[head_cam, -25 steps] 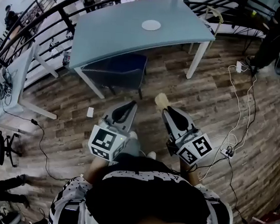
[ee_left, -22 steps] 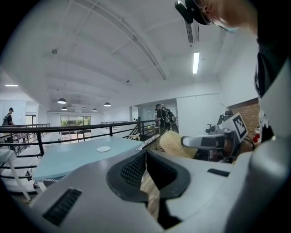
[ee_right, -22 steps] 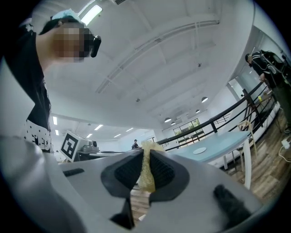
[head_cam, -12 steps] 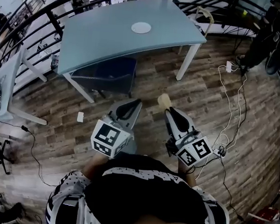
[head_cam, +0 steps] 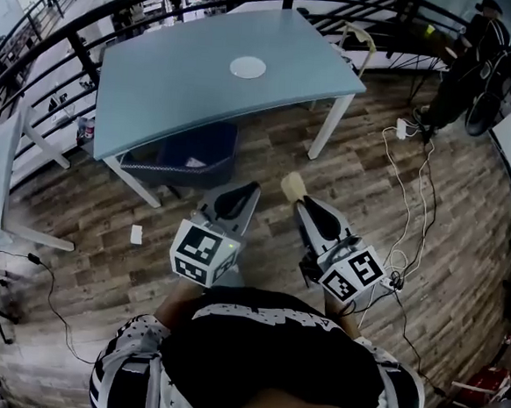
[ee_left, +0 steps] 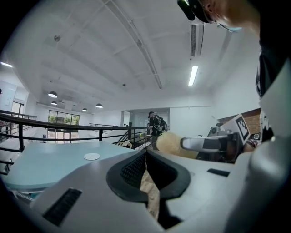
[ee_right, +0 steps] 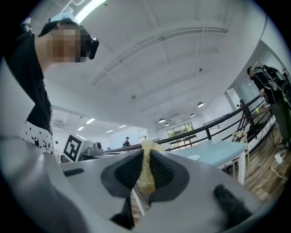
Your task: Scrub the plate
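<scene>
Pale-blue worktop (head_cam: 185,96) carries the plate (head_cam: 248,67), well ahead of both arms, nearer the left. Right gripper (head_cam: 302,206) clamps a sponge (head_cam: 292,186); left gripper (head_cam: 243,192) is closed, empty.

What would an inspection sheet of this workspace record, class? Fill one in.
Surface: blue table, bare except the plate.
Job's things: white plate on the table's far side; yellow sponge in the right gripper.
Clutter: dark bin under the table; small white scrap on the floor.
Grippers: left gripper shut, empty; right gripper shut on the sponge.
Cables: white cables loose on the floor, right.
Surroundings: wooden floor, black railing, a person standing far right.
</scene>
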Tool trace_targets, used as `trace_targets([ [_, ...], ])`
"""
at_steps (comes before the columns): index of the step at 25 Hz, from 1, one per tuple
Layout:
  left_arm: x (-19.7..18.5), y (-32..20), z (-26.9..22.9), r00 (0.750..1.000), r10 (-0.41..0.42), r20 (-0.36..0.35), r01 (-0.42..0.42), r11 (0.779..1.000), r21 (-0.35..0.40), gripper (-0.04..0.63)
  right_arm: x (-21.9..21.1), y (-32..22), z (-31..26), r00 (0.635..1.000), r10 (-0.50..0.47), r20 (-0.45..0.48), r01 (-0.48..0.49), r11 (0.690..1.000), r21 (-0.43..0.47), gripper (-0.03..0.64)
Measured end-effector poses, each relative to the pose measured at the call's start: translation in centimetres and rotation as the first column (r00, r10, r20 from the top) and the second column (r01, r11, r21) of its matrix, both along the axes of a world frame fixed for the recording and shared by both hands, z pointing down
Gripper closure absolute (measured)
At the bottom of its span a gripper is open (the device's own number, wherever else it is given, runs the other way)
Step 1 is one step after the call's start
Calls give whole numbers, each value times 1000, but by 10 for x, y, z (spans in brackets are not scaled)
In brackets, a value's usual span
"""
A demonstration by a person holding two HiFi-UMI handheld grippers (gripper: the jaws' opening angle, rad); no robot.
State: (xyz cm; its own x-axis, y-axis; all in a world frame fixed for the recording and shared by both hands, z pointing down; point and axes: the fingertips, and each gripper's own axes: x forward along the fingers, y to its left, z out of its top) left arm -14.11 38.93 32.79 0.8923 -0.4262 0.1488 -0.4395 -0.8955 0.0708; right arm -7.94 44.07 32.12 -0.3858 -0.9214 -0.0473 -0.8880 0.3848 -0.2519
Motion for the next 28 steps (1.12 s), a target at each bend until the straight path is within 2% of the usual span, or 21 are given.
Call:
trace_targets([
  [12, -16, -47, 12, 999, 34, -13, -34, 999, 35, 581, -20, -55, 2, 1000, -11, -25, 10, 999, -43, 565],
  [20, -39, -91, 15, 1000, 14, -28, -14, 1000, 17, 581, -38, -94, 12, 995, -10, -100, 4, 998, -64, 565],
  [28, -39, -123, 18, 996, 78, -48, -78, 997, 8, 581, -42, -120, 15, 991, 41, -126, -53, 994, -91, 565],
])
